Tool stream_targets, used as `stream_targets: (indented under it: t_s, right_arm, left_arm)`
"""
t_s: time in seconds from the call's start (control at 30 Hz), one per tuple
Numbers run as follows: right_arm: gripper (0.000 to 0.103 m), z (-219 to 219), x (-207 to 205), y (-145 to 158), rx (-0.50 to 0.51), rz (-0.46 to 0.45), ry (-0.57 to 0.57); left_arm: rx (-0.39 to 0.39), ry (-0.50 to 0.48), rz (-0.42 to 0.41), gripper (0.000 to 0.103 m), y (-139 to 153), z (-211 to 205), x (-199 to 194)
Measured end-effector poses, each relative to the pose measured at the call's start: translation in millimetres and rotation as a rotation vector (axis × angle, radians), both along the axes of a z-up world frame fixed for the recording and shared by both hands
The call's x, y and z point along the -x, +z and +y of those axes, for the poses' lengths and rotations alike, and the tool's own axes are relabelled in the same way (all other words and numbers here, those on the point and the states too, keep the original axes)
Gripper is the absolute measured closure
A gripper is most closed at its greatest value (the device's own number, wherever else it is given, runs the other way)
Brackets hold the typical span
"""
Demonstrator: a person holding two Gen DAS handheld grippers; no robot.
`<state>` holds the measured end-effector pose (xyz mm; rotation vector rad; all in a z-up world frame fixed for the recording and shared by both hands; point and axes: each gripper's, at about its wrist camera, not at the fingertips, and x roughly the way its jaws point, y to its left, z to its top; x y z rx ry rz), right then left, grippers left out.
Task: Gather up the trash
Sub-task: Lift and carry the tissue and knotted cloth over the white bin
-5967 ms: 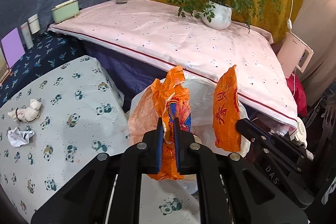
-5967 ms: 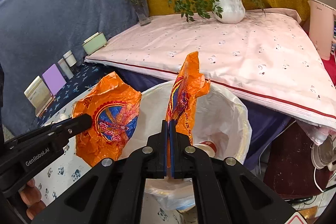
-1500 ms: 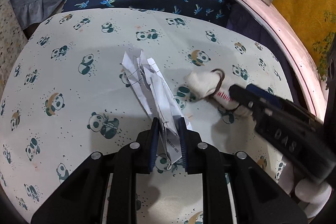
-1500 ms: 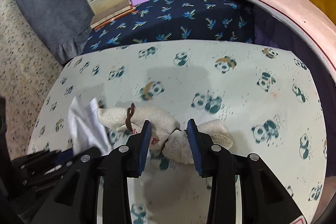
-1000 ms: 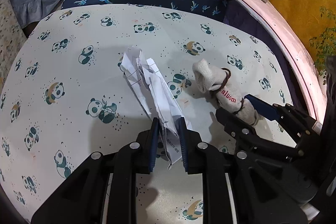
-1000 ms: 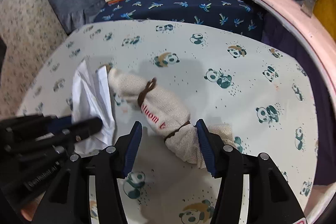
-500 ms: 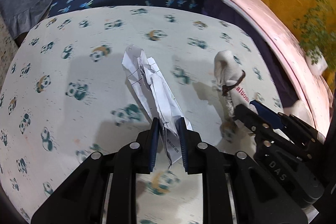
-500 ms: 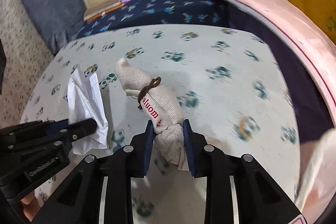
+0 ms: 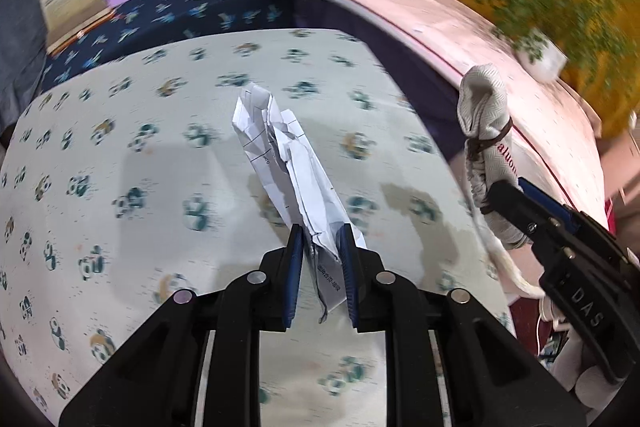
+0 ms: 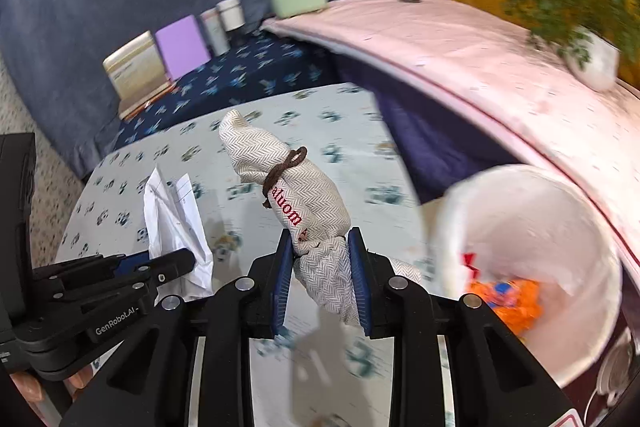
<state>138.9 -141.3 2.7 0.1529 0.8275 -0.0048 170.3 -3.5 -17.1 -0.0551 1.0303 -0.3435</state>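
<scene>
The left gripper (image 9: 320,247) jaws are pinching a crumpled paper (image 9: 280,155) at centre frame. The right gripper (image 10: 320,267) jaws are clamping a tied cloth bundle (image 10: 288,187), above the panda-print table (image 9: 120,147). A white bin (image 10: 560,227) is sitting at lower right, holding orange wrappers (image 10: 516,303).

Now lifted clear of the bench (image 9: 120,155): crumpled paper (image 9: 288,163) and cloth bundle (image 10: 304,203), carried nearer the bin (image 10: 532,255).
</scene>
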Motion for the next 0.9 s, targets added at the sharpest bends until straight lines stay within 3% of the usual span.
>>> stream_targets:
  t_s: [0.37, 0.9]
  right_arm:
    - [0.077, -74, 58, 12, -0.023, -0.05, -0.154]
    - [0.077, -144, 107, 6, -0.047, -0.065, -0.319]
  left_arm:
    - [-0.037, -0.167, -0.045, 0.085, 15, -79, 36]
    - [-0.081, -0.356, -0.073, 0.085, 14, -166, 65]
